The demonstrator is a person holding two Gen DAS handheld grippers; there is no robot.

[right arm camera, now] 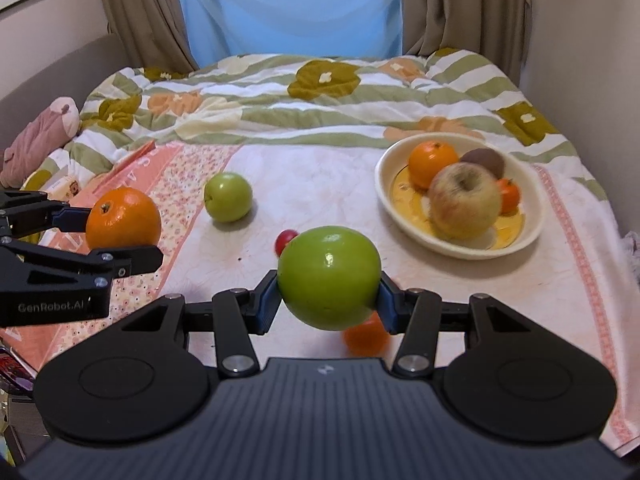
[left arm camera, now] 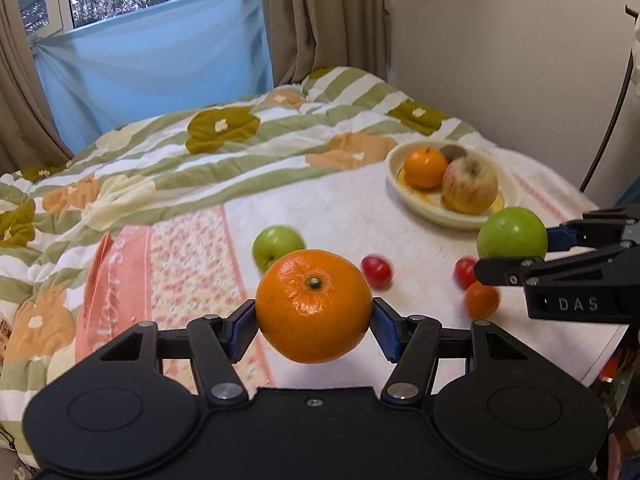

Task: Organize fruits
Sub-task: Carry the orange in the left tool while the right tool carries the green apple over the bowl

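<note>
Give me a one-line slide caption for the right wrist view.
Right gripper holds a green apple short of the fruit bowl; left gripper holds an orange.

Glossy green apple [right arm camera: 329,278], dimpled shiny orange [left arm camera: 314,306], smooth cream bowl [right arm camera: 532,216], soft cloth quilt [left arm camera: 168,148].

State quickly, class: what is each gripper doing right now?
Left gripper: closed on the large orange.
Right gripper: closed on a green apple.
</note>
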